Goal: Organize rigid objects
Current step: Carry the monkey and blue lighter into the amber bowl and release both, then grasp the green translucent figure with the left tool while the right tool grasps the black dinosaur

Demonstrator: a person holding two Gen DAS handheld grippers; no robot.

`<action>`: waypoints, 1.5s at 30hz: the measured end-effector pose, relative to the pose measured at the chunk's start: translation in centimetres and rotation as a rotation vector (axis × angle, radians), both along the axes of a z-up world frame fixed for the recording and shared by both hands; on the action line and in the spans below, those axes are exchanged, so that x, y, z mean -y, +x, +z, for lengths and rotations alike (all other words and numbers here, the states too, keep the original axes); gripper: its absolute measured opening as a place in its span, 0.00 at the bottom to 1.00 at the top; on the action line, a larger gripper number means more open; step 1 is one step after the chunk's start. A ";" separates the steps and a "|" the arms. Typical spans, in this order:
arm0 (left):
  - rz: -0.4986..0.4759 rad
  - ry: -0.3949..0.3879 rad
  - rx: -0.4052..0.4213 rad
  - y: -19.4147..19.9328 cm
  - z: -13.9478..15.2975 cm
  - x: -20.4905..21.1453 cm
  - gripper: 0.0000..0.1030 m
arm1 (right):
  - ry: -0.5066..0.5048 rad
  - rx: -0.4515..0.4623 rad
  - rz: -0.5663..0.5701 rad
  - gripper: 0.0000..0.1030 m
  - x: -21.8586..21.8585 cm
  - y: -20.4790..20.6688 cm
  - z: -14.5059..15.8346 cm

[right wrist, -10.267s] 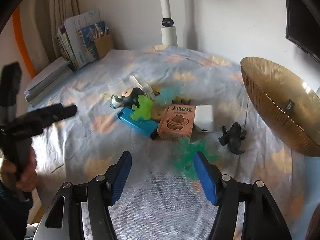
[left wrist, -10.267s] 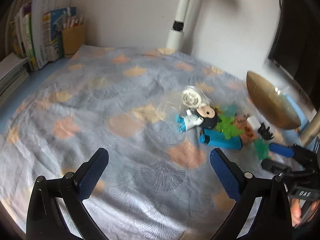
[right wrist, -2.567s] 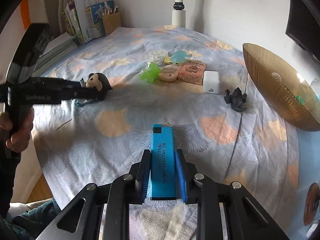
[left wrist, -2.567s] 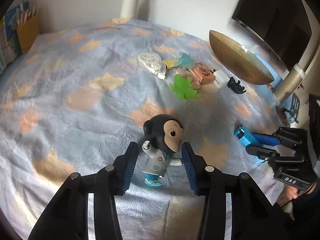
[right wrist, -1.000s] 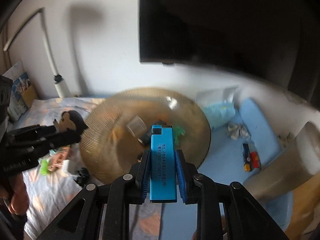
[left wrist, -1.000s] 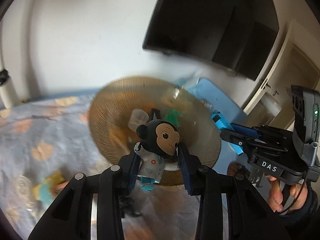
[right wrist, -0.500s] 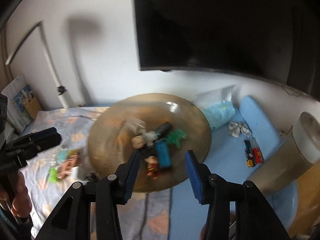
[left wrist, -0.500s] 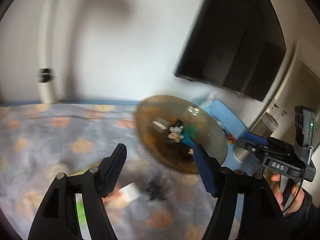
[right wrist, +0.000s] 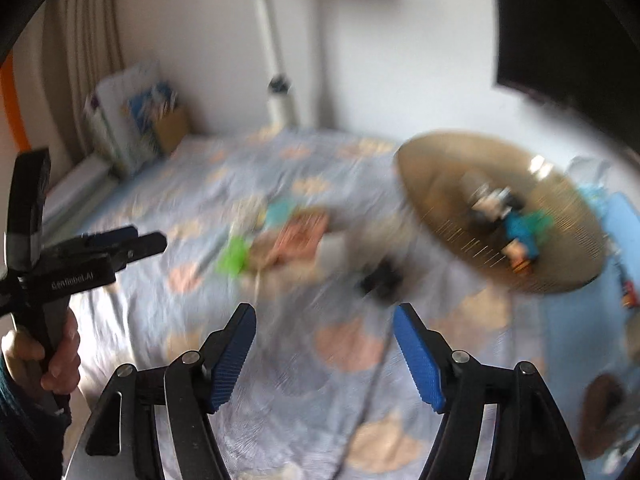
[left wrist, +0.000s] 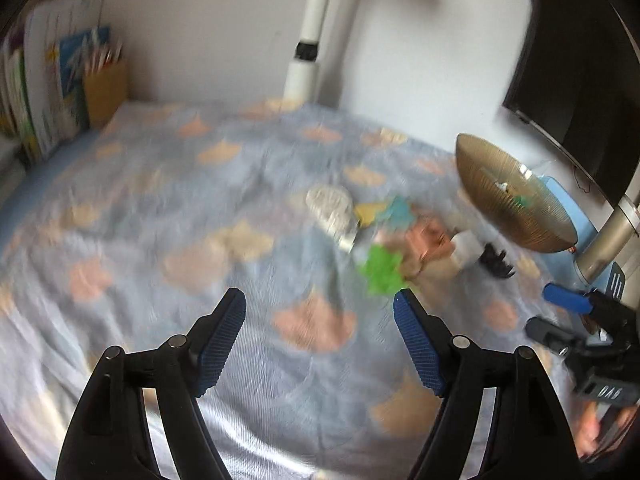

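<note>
A room in a home is shown, most likely a bedroom or a child's room. A wide soft surface is covered by a blue-grey sheet (left wrist: 168,208) printed with orange and cream shapes. At the far left, books (left wrist: 44,92) and a holder of pencils (left wrist: 105,80) are stood against the white wall. A white lamp pole (left wrist: 310,28) is seen at the far middle, and a dark flat screen (left wrist: 576,80) is mounted on the right wall. Small toys (left wrist: 382,268) are scattered on the sheet, and more are kept in a golden bowl (left wrist: 516,216) at the right. Curtains (right wrist: 80,52) are seen at the far left in the right wrist view.
</note>
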State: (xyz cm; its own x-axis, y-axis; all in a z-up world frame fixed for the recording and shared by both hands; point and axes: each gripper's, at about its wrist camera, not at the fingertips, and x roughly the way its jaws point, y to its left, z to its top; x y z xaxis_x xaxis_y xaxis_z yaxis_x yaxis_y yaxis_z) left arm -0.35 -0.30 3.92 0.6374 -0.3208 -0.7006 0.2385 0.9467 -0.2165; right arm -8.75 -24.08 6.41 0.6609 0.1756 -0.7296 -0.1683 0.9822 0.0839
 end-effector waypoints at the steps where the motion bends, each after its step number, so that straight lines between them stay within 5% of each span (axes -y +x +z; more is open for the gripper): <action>1: 0.010 -0.008 -0.002 -0.1 -0.6 -0.3 0.73 | -0.005 -0.010 0.012 0.68 -0.6 0.1 -1.1; 5: 0.006 -0.046 0.013 -0.5 -0.5 -1.0 0.73 | -0.012 -0.032 0.020 0.68 -1.3 0.2 -3.4; 10: -0.006 -0.016 0.005 -0.7 -0.6 -0.1 0.73 | 0.003 -0.036 -0.015 0.76 -0.6 0.3 -3.7; 18: -0.030 0.050 0.012 -1.2 -0.6 1.1 0.73 | 0.001 -0.028 -0.024 0.77 -0.5 0.2 -3.5; 26: -0.162 -0.005 -0.080 0.7 0.9 3.7 0.73 | 0.027 -0.087 -0.071 0.77 1.5 1.3 -1.9; 32: -0.208 -0.006 -0.155 3.8 -1.0 6.5 0.71 | -0.022 -0.116 -0.081 0.76 2.8 4.7 -1.0; 39: -0.214 0.000 -0.160 4.9 -1.8 7.4 0.59 | -0.029 -0.158 -0.078 0.60 3.5 7.3 -3.4; 45: -0.196 0.024 -0.134 5.1 -2.0 7.2 0.32 | -0.041 -0.150 -0.074 0.39 3.3 8.0 -4.4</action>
State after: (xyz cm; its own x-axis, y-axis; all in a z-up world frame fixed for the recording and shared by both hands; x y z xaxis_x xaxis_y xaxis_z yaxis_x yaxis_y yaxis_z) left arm 4.72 -7.51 1.88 0.4658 -0.4114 -0.7834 0.3888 0.8905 -0.2365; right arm -0.76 -27.35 2.06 0.5540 0.0984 -0.8267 -0.0842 0.9945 0.0620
